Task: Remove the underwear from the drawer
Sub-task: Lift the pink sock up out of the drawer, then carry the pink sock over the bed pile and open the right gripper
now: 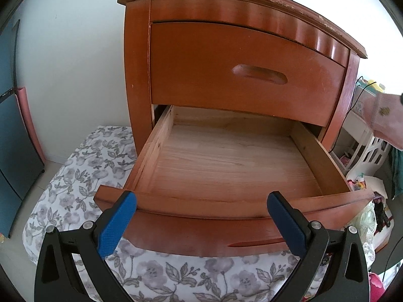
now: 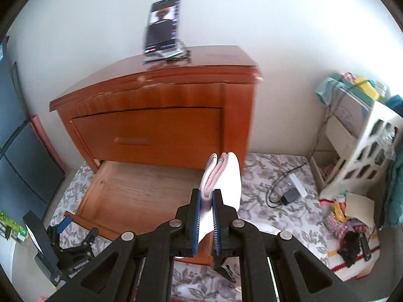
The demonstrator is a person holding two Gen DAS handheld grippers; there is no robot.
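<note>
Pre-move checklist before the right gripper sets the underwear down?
1. Grip: right gripper shut on the folded underwear, pads pressing both sides. Ok.
2. Underwear out of the lower drawer: held above its front corner, not inside. Ok.
3. Drawer emptied: bare wood bottom in both views, nothing left. Ok.
4. Left gripper open and holding nothing, at the drawer front; touching it or not: cannot tell.
5. Drop spot: floral sheet right of the nightstand holds a charger and cable. Not ok there; pick a bare patch.
6. Right wrist view sharpness: blurred. Not ok for fine placement.
</note>
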